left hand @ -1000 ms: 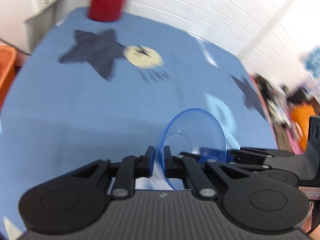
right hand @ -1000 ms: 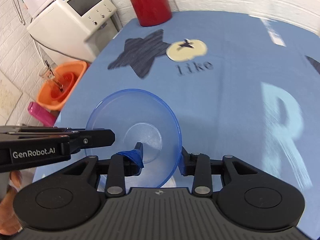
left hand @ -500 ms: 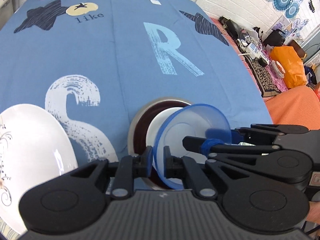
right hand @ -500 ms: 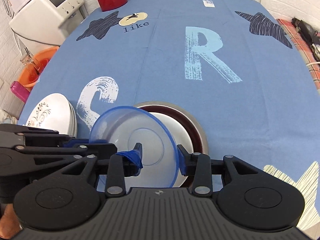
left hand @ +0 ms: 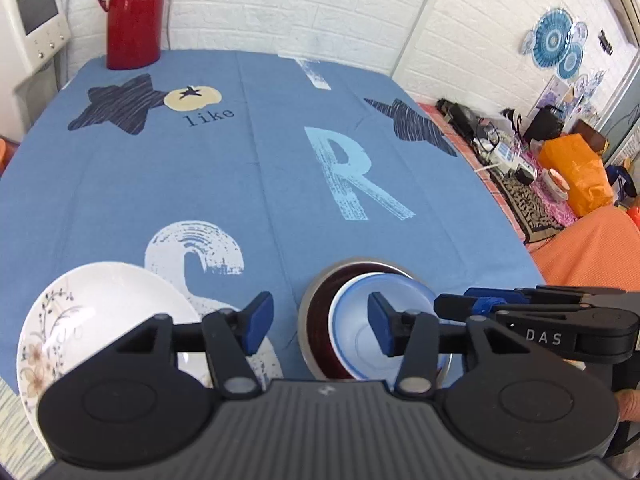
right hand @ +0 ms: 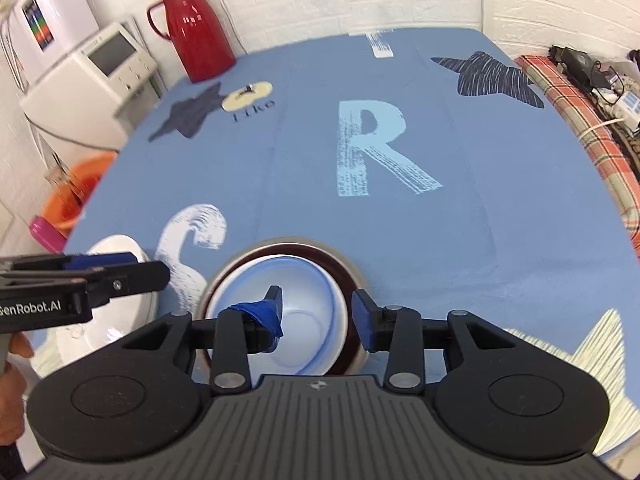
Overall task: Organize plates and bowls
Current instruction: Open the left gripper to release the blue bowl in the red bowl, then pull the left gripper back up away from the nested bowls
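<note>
Translucent blue plastic bowl [right hand: 316,336] sits nested in a white bowl [right hand: 340,308], and both sit inside a larger steel-rimmed bowl w/ dark maroon inside [left hand: 320,312], near edge of the worktop [left hand: 248,184], which is covered by a blue printed cloth. To the left, well apart from the nest: stack of white ceramic plates w/ floral print [left hand: 80,320].

Left tool [left hand: 320,322]: jaws spread wide, gripping nothing, hovering over cloth between plates and bowls. Right tool [right hand: 318,314]: jaws parted, nothing gripped, poised over the nested bowls; one finger has blue tape wrapped round it. Can't tell if its tips touch the blue bowl rim.

Handling, judged: blue bowl is thin plastic, light, a bit flexible, smooth so likely slippery; pinch the rim wall, one finger inside and one outside. White bowl looks glossy and stiff, material unclear; steel one rigid, heavier, rolled rim gives decent purchase. Plates are glazed, hard, fragile, thin-edged; take by the rim, set down gently. Cloth is soft and matte, so should damp sliding a little.

Bowls look stacked; the blue one sits slightly off-centre in the nest.
</note>
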Tool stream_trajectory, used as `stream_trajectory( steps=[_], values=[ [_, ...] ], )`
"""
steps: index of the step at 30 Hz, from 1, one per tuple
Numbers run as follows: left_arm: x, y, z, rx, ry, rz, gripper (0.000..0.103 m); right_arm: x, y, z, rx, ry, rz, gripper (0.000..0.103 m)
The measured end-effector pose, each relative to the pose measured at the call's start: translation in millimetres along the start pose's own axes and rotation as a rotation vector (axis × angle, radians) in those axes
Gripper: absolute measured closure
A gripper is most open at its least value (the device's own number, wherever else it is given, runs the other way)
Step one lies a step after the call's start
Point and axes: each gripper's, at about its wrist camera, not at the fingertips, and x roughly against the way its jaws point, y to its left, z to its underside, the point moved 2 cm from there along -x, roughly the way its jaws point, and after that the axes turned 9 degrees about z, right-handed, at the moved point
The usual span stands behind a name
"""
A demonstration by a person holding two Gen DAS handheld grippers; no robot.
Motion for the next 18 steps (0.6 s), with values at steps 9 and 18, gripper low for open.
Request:
stream_trajectory(
  steps=[9,18],
  values=[
    [45,-10,54,-0.072,-0.173,-0.105,0.043,27,30,55,-0.071,-0.192,-0.095,0.079],
    [71,-11,103,-0.097,-0.294,-0.27,0.041,37,52,111,-0.198,-0.275,-0.091,0.078]
  ],
)
